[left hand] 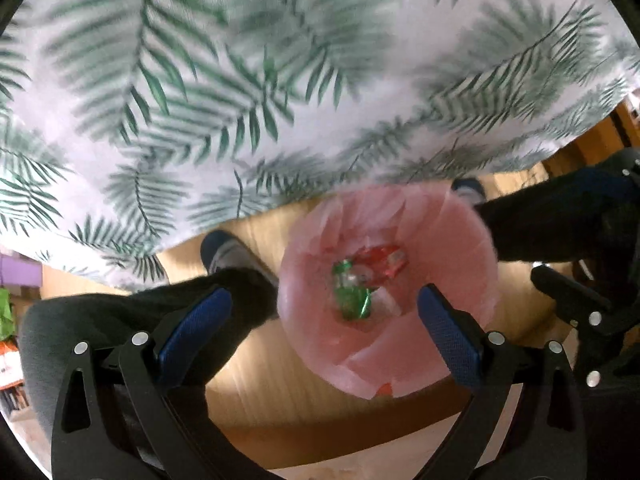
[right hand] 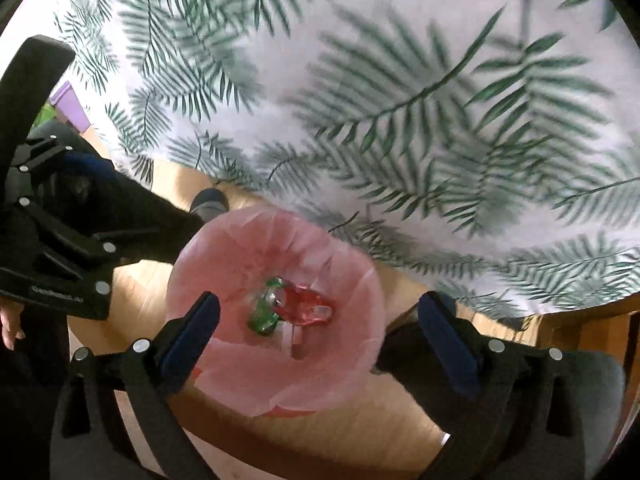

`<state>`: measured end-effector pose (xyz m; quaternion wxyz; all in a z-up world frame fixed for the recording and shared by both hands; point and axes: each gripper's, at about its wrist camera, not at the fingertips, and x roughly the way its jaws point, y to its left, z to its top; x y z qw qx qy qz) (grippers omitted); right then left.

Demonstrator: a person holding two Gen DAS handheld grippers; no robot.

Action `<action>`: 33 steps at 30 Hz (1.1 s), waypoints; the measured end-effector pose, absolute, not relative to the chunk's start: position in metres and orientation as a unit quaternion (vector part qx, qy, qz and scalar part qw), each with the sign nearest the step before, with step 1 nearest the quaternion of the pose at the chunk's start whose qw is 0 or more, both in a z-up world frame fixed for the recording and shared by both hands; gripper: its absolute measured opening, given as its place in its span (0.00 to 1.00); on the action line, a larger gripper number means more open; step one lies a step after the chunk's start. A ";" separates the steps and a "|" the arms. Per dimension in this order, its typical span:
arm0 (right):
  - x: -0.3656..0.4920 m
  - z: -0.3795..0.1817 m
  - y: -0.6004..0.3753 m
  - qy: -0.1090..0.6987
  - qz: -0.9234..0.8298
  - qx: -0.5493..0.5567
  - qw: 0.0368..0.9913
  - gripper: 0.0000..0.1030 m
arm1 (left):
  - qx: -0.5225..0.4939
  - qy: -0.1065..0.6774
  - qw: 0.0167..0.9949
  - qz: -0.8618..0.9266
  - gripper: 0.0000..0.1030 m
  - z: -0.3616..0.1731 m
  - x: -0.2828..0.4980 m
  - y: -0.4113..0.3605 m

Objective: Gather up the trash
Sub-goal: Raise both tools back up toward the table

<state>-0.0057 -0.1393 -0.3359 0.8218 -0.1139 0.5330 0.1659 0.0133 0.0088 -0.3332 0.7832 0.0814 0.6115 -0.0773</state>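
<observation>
A bin lined with a pink bag (left hand: 452, 240) stands on the floor below me; it also shows in the right wrist view (right hand: 224, 372). Inside lie a green wrapper (left hand: 351, 300) (right hand: 263, 318) and a red wrapper (left hand: 380, 262) (right hand: 304, 306) with some white scraps. My left gripper (left hand: 325, 304) is open and empty above the bin's left side. My right gripper (right hand: 319, 312) is open and empty above the bin. The left gripper also shows at the left edge of the right wrist view (right hand: 56, 256).
A tablecloth with a green palm-leaf print (left hand: 280, 80) (right hand: 380, 100) hangs over the table edge just behind the bin. The person's dark-trousered legs and grey shoes (left hand: 230, 252) (right hand: 208, 202) stand on the wooden floor (left hand: 248, 392) beside the bin.
</observation>
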 end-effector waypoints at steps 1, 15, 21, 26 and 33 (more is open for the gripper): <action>-0.007 -0.329 -0.141 0.525 0.166 -0.114 0.826 0.95 | 0.077 0.604 0.789 -0.078 0.94 -0.326 0.012 0.009; -0.016 -0.188 -0.172 0.443 0.137 -0.079 0.883 0.95 | 0.100 0.486 0.862 -0.103 0.94 -0.160 0.004 -0.012; 0.000 -0.111 -0.188 0.363 0.116 -0.076 0.922 0.95 | 0.108 0.420 0.893 -0.119 0.94 -0.085 0.022 -0.018; 0.033 -0.071 -0.198 0.323 0.085 -0.101 0.937 0.95 | 0.120 0.386 0.907 -0.118 0.94 -0.049 0.064 -0.025; 0.093 -0.047 -0.212 0.313 0.063 -0.109 0.941 0.95 | 0.124 0.371 0.914 -0.108 0.94 -0.031 0.131 -0.036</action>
